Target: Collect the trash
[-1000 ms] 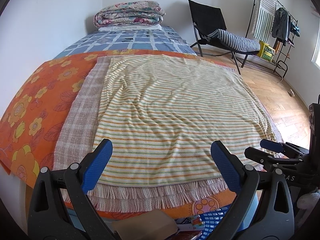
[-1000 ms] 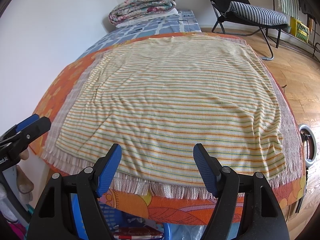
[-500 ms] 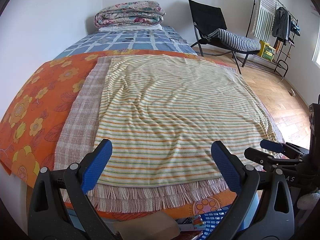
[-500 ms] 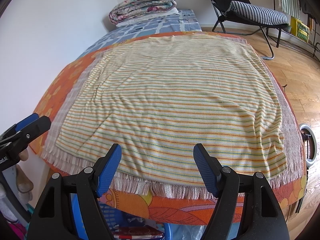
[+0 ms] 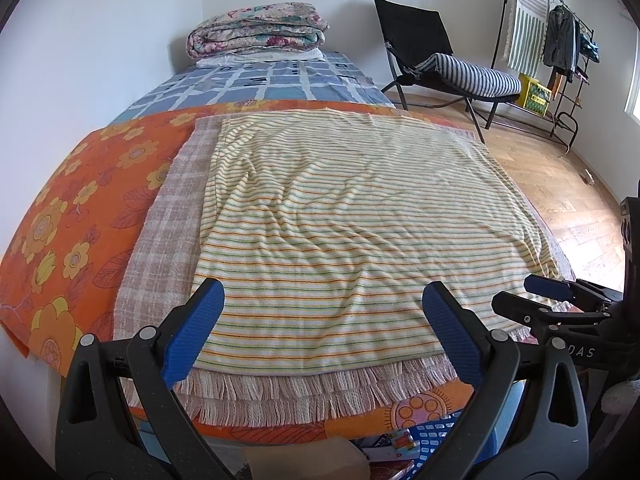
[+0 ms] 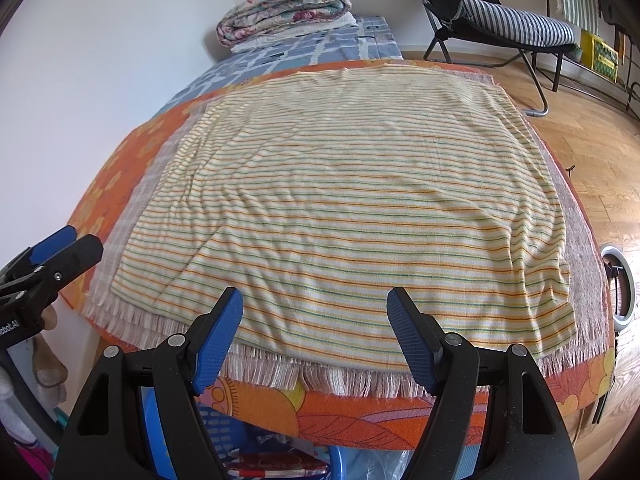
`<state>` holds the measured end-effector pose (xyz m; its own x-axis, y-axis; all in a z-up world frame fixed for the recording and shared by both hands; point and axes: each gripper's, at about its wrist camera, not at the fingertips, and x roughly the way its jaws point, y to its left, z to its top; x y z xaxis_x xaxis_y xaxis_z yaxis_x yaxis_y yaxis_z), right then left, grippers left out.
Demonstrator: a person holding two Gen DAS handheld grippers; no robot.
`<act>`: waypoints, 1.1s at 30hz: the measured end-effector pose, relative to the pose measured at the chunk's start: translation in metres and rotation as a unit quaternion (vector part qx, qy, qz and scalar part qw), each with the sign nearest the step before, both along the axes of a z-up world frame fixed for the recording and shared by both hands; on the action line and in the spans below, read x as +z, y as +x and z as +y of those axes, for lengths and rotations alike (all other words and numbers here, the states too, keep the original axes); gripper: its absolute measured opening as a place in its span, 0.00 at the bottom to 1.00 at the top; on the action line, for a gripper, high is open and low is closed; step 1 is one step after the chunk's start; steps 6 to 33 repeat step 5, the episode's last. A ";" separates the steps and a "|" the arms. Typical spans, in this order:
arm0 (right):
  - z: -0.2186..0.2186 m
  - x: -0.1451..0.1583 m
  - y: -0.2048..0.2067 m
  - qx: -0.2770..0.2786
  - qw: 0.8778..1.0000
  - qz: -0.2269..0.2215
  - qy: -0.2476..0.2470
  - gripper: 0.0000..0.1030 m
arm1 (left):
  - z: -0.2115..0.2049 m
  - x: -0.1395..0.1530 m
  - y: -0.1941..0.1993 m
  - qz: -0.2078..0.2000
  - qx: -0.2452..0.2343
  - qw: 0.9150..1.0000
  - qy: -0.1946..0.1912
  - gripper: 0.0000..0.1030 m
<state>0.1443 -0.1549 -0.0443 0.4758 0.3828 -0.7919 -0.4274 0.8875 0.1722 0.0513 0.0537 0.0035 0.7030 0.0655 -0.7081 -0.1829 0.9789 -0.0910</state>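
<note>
My left gripper (image 5: 320,300) stands open over the near edge of a bed, with nothing between its blue pads. My right gripper (image 6: 315,304) is open too, empty, beside it over the same edge. A striped yellow cloth (image 5: 352,216) lies flat on the bed; I see no loose item on it. Below the bed's edge a blue slotted basket (image 5: 436,436) holds colourful wrappers (image 6: 276,464), partly hidden by the grippers. The right gripper's fingers (image 5: 548,286) show at the right of the left wrist view, and the left gripper's fingers (image 6: 60,244) at the left of the right wrist view.
An orange flowered cover (image 5: 80,216) and a fringed checked blanket (image 5: 168,232) lie under the striped cloth. Folded quilts (image 5: 256,36) sit at the bed's far end. A black chair with a striped cushion (image 5: 460,72), a clothes rack (image 5: 560,40) and a wooden floor (image 5: 560,184) are to the right.
</note>
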 end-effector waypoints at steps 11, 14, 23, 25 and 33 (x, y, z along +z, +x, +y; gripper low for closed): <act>0.001 -0.001 0.001 0.000 1.000 0.004 -0.001 0.72 | 0.009 0.001 -0.001 -0.002 0.000 1.000 0.002 0.98; 0.001 -0.001 0.001 0.000 1.000 0.004 -0.001 0.72 | 0.009 0.001 -0.001 -0.002 0.000 1.000 0.002 0.98; 0.001 -0.001 0.001 0.000 1.000 0.004 -0.001 0.72 | 0.009 0.001 -0.001 -0.002 0.000 1.000 0.002 0.98; 0.001 -0.001 0.001 0.000 1.000 0.004 -0.001 0.72 | 0.009 0.001 -0.001 -0.002 0.000 1.000 0.002 0.98; 0.001 -0.001 0.001 0.000 1.000 0.004 -0.001 0.72 | 0.009 0.001 -0.001 -0.002 0.000 1.000 0.002 0.98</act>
